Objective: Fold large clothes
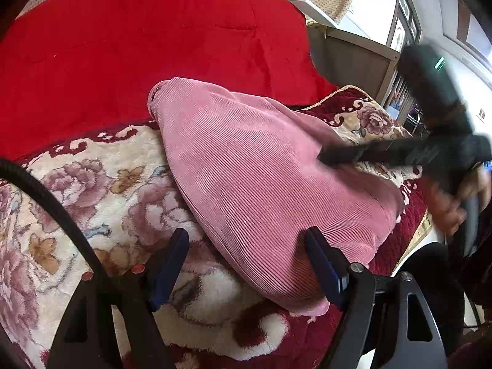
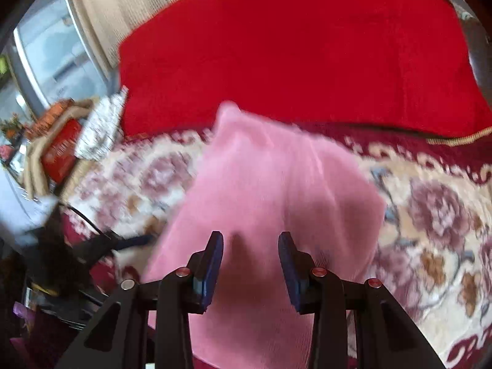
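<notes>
The pink ribbed garment [image 1: 246,166] lies in a loose, partly folded heap on the floral blanket [image 1: 92,190], in front of a red quilt [image 1: 153,37] that covers the back of the bed. The left gripper [image 1: 247,264] hangs at the garment's near edge with its jaws spread wide, one blue pad on the blanket side and the other against the pink cloth, pinching nothing. The right gripper [image 2: 250,264] is over the middle of the garment with its jaws partly apart; pink cloth fills the gap between them, but the pads do not seem to press on it, so it appears to hold nothing. The likeliest trouble from here is a bad pinch: either gripper could close on a single layer, or catch the plush blanket along with the garment, and the fold would then drag crooked or pull the bedding up. The heap is also bunched instead of flat, so a fold made now would probably trap creases. Much is hard to read. The right wrist view is smeared by motion, so the garment's edges and layers are unclear there. In the left wrist view the right gripper and the hand [image 1: 452,203] holding it are blurred, and the garment's far side, sleeves and collar cannot be made out.
</notes>
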Action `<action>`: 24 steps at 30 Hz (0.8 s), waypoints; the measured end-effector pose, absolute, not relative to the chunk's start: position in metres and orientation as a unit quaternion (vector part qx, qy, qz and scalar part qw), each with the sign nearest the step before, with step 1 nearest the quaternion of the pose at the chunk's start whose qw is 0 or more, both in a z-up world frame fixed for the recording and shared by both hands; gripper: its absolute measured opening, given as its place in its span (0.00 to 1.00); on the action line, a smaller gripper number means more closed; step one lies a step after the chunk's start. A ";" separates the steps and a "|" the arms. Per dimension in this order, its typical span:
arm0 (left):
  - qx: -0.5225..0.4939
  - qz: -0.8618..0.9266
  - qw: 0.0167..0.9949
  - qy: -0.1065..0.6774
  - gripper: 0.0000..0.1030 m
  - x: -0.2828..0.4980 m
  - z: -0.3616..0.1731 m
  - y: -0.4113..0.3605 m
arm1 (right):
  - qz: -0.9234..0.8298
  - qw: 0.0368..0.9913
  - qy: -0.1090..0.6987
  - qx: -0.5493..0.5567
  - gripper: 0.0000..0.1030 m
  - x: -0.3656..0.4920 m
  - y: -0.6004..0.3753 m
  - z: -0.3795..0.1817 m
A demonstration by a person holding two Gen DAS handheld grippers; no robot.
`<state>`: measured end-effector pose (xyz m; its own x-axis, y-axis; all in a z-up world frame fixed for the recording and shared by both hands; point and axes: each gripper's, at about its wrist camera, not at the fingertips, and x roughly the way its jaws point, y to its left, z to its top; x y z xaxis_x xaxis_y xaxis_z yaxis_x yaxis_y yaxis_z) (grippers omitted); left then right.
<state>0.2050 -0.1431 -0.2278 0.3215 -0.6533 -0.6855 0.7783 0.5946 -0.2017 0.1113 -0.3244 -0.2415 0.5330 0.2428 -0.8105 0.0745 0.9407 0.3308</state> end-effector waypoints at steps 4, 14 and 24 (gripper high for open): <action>0.087 -0.437 0.813 0.374 0.76 0.204 -0.228 -0.144 | 0.046 0.871 0.455 0.180 0.41 0.110 -0.327 -0.261; 0.041 -0.441 0.822 0.359 0.77 0.215 -0.212 -0.127 | 0.050 0.879 0.427 0.209 0.42 0.103 -0.334 -0.268; 0.034 -0.371 0.834 0.407 0.81 0.241 -0.238 -0.145 | 0.042 0.886 0.420 0.195 0.41 0.092 -0.330 -0.252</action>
